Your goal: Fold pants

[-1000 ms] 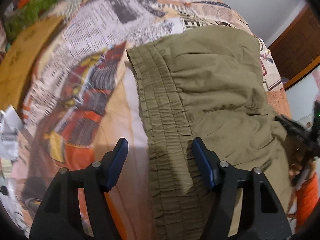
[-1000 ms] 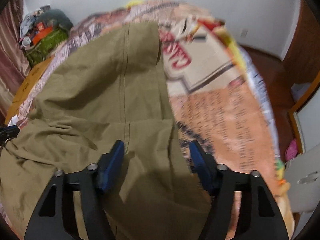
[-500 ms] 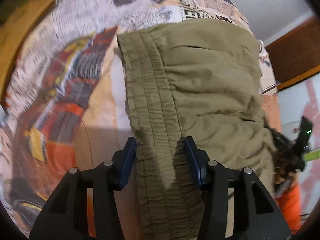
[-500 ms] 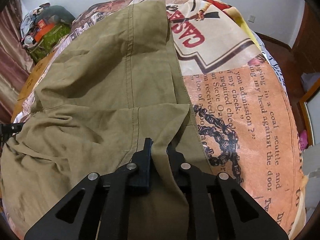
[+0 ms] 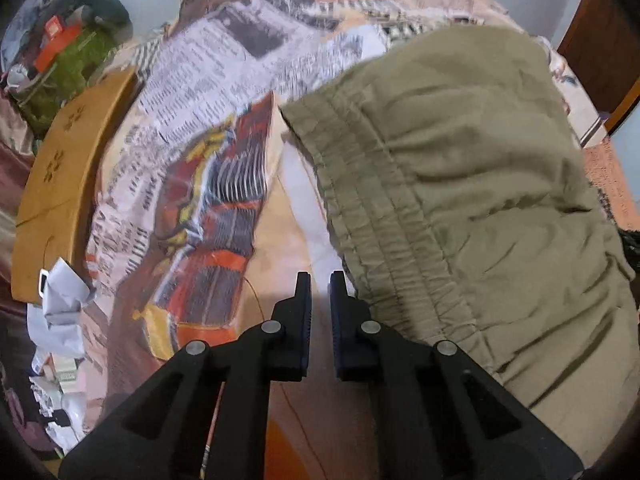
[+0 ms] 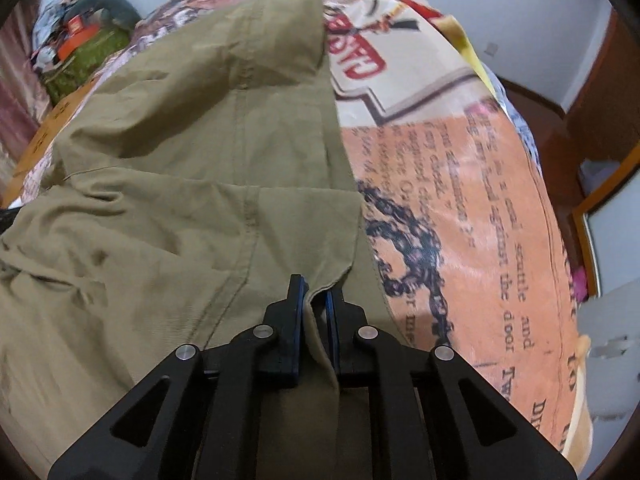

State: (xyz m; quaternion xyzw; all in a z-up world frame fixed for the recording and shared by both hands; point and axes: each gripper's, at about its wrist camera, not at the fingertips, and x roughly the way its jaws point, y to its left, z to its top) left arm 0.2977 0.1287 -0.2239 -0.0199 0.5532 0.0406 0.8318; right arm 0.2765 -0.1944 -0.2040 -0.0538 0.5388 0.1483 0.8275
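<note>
Olive-green pants (image 5: 472, 184) lie on a bed with a newspaper-print cover (image 5: 208, 120). In the left wrist view the gathered elastic waistband (image 5: 384, 216) runs diagonally just right of my left gripper (image 5: 320, 284), which is shut with nothing between its fingers, over bare cover. In the right wrist view the pants (image 6: 180, 184) lie folded in layers, and my right gripper (image 6: 316, 288) is shut on the hem edge of the top layer (image 6: 320, 320), which is pinched between the jaws.
A wooden headboard (image 5: 60, 184) runs along the left of the bed, with crumpled white paper (image 5: 64, 300) by it. A pile of bags and clothes (image 5: 68, 52) sits at the far left corner. A wooden door (image 5: 600, 52) stands at the right.
My left gripper, which straddled the waistband half a second ago, has shut and now sits left of it, empty. My right gripper stays shut on the hem and has lifted it slightly.
</note>
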